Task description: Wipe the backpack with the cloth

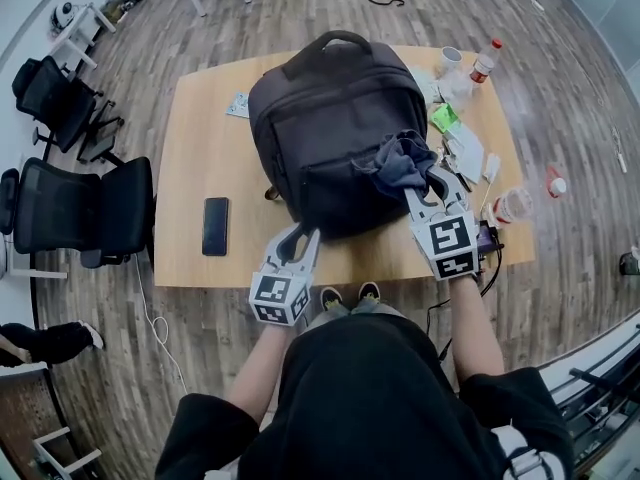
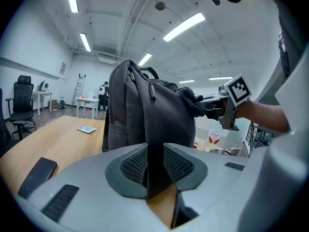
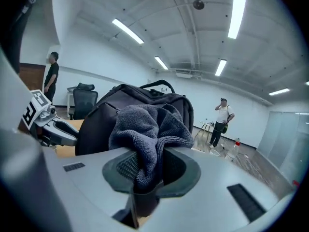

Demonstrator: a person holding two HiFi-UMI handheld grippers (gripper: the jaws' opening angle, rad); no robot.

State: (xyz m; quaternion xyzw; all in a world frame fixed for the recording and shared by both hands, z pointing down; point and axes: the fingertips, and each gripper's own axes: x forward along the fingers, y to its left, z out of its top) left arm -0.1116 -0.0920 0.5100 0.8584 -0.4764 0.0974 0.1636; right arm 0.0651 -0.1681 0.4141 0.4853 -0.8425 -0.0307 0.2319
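Note:
A dark backpack [image 1: 335, 118] lies on the wooden table [image 1: 200, 158] with its handle at the far end. My left gripper [image 1: 300, 236] is at its near left corner, and in the left gripper view the jaws [image 2: 155, 163] pinch a dark strap of the backpack [image 2: 145, 115]. My right gripper [image 1: 432, 183] is shut on a blue-grey cloth [image 1: 400, 163] that rests against the backpack's right front. In the right gripper view the cloth [image 3: 145, 129] bunches out of the gripper [image 3: 147, 168] in front of the backpack [image 3: 96, 115].
A black phone [image 1: 215, 225] lies on the table left of the backpack, and a booklet [image 1: 238, 105] sits at the far left. A cup [image 1: 450, 60], a bottle [image 1: 485, 63], a green packet [image 1: 444, 118] and papers crowd the right side. Office chairs [image 1: 80, 208] stand to the left.

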